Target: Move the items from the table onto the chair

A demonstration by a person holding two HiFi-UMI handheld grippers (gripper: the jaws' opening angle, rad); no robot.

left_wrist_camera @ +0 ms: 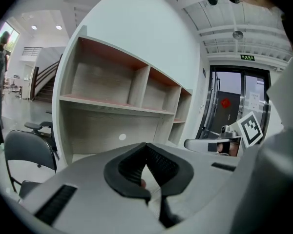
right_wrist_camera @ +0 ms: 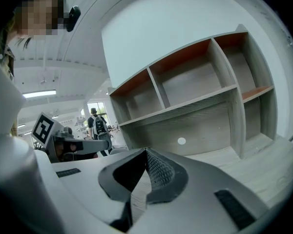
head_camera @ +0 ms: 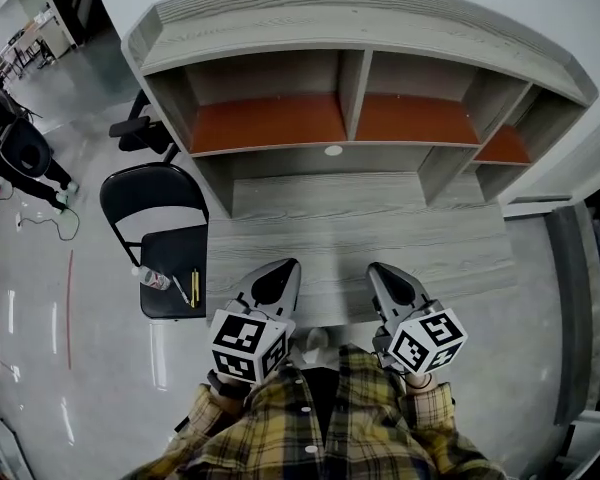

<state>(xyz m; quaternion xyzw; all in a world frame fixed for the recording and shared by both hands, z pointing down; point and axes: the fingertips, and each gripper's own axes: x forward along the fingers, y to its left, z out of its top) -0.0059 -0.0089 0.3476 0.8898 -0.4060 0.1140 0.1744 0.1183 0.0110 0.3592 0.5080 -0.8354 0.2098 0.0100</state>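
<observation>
In the head view both grippers hover over the near edge of the grey wooden table (head_camera: 330, 223). My left gripper (head_camera: 288, 266) and my right gripper (head_camera: 378, 268) are shut with nothing between the jaws. The left gripper view shows its tips (left_wrist_camera: 146, 146) pressed together, and the right gripper view shows the same (right_wrist_camera: 146, 151). To the table's left stands a black folding chair (head_camera: 148, 196), also seen as the chair (left_wrist_camera: 27, 152). On its seat lie a clear plastic bottle (head_camera: 152, 278), a yellow pencil (head_camera: 193, 288) and a pen (head_camera: 180, 290). No loose item shows on the table top.
A grey hutch with orange-backed shelves (head_camera: 350, 103) stands on the back of the table. A black office chair (head_camera: 140, 133) is behind the folding chair. People stand at the far left (head_camera: 20, 153); a green cable (head_camera: 65, 223) lies on the glossy floor.
</observation>
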